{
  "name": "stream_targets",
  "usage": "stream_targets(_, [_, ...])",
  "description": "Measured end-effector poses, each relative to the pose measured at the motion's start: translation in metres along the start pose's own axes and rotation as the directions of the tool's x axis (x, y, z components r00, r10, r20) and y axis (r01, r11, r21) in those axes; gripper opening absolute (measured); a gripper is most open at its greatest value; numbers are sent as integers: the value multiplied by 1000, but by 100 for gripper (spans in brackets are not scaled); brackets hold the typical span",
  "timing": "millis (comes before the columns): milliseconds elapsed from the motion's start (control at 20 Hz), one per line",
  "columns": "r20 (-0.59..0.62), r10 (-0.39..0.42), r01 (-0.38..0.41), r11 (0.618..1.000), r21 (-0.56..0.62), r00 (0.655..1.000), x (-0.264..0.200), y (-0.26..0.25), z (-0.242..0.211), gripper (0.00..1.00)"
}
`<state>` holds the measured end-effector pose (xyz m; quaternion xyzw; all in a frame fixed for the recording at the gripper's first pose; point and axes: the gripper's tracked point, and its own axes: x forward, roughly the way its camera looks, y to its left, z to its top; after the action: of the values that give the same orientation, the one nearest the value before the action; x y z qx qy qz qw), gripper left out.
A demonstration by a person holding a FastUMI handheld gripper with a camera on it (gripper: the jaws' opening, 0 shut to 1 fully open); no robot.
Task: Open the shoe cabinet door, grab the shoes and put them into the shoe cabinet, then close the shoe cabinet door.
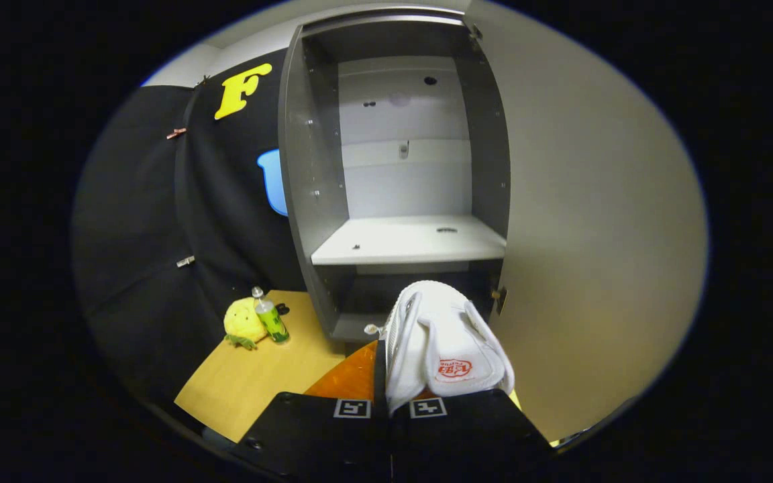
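A white shoe [441,339] with a red logo on its tongue hangs just ahead of my fingers, heel toward me and toe toward the cabinet. My gripper [390,386] is shut on the shoe's left side wall, lifting it. The grey shoe cabinet [306,174] stands straight ahead with its door [594,221] swung wide to the right. Its white shelf [408,240] is bare and lies beyond and a little above the shoe. A darker lower compartment [359,305] sits under the shelf, partly hidden by the shoe.
A yellow plush toy [243,323] and a small green bottle [271,320] stand on the light wooden floor [259,382] left of the cabinet's base. An orange patch [349,379] lies below the shoe. The open door walls off the right side.
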<state>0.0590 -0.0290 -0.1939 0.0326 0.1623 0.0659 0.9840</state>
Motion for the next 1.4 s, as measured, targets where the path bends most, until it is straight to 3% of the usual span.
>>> stream_targets(300, [72,-6,4,1000,17,997,29,1,101,6])
stream_targets(600, [25,24,-24,1000,11,999,120,1,137,6])
stream_targets(950, [-1,3,-3,1000,4,1000,241,-7,141,6])
stream_targets(1400, [-51,-7,4,998,-64,999,344,-9,112,6])
